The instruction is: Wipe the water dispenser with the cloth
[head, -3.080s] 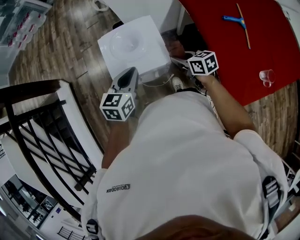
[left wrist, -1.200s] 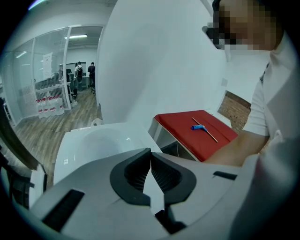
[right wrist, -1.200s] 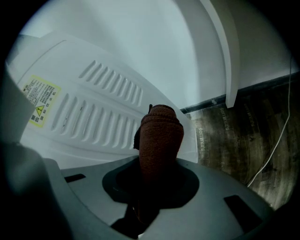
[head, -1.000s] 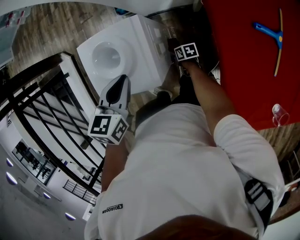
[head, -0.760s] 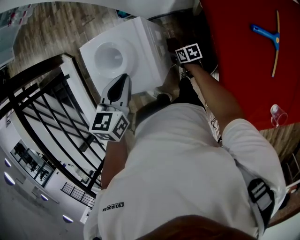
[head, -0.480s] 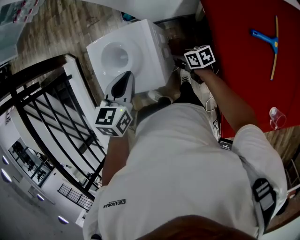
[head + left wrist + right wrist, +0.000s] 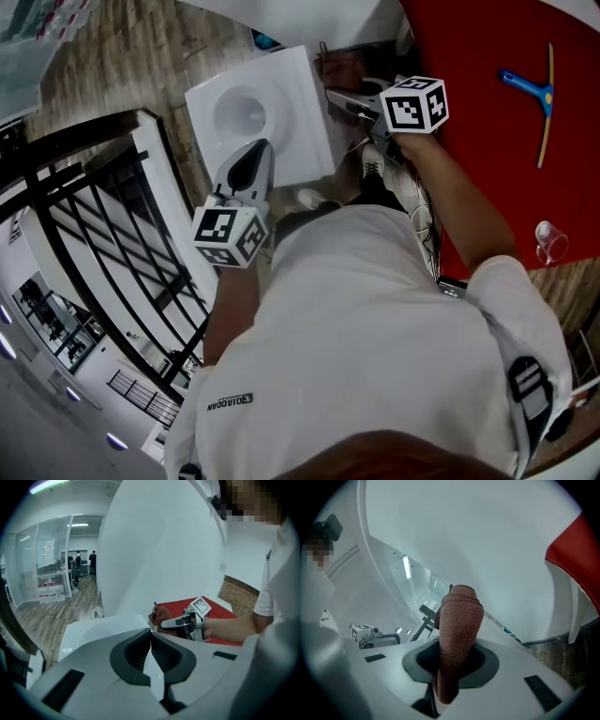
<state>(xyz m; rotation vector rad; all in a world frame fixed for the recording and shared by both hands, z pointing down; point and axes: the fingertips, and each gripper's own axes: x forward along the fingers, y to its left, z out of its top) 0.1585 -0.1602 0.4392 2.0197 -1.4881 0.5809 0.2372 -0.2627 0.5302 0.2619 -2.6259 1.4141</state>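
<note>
**Q:** Now, what is largest here?

**A:** The dispenser (image 7: 258, 117), a white box on the floor beside the red tabletop (image 7: 487, 159).

**Q:** And the two tools?

**A:** The right hand-held gripper (image 7: 331, 94) is clenched on the cloth (image 7: 340, 68), at the dispenser's side nearest the tabletop. Whether cloth meets casing cannot be told. The left hand-held gripper (image 7: 255, 150) hovers over the near edge, jaws together, holding nothing.

**Q:** How will the cloth handle?

**A:** Probably light, soft and limp. It is a brown knitted fold standing out past the jaws. The hold sits partway along the fold, so the free end should serve as a wiping pad. The smooth, stiff casing likely lets it slide.
</note>
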